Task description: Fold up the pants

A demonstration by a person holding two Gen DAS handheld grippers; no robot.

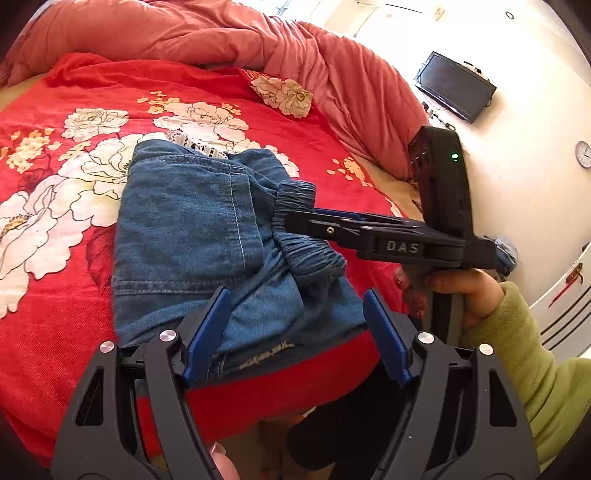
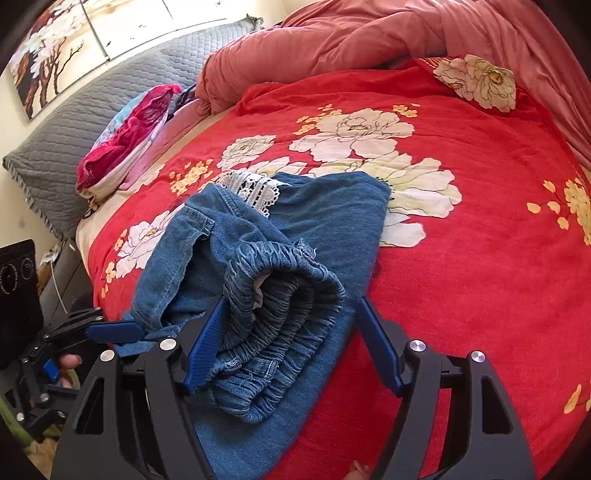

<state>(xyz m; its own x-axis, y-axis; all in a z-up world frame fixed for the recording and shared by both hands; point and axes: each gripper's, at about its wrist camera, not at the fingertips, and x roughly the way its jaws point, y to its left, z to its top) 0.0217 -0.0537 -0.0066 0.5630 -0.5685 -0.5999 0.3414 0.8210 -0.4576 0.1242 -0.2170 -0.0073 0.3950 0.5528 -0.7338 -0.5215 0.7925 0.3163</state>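
The blue denim pants (image 1: 192,236) lie folded into a thick bundle on the red floral bedspread (image 1: 55,258), with white lace trim (image 2: 251,188) at the far edge. In the left wrist view my left gripper (image 1: 295,306) stands open over the bundle's near edge, denim between its blue pads without being pinched. My right gripper (image 2: 291,310) is open too. It straddles the gathered elastic waistband (image 2: 288,302); the left pad touches the waistband, the right pad stands clear of it. From the left wrist view the right gripper (image 1: 284,218) comes in from the right, held by a hand in a green sleeve (image 1: 517,343).
A pink-red quilt (image 1: 221,33) is heaped along the far side of the bed. A grey pillow (image 2: 92,122) and a pile of magenta clothes (image 2: 125,136) sit at the head end. A wall TV (image 1: 454,86) hangs beyond the bed. The bed's edge is right beneath my left gripper.
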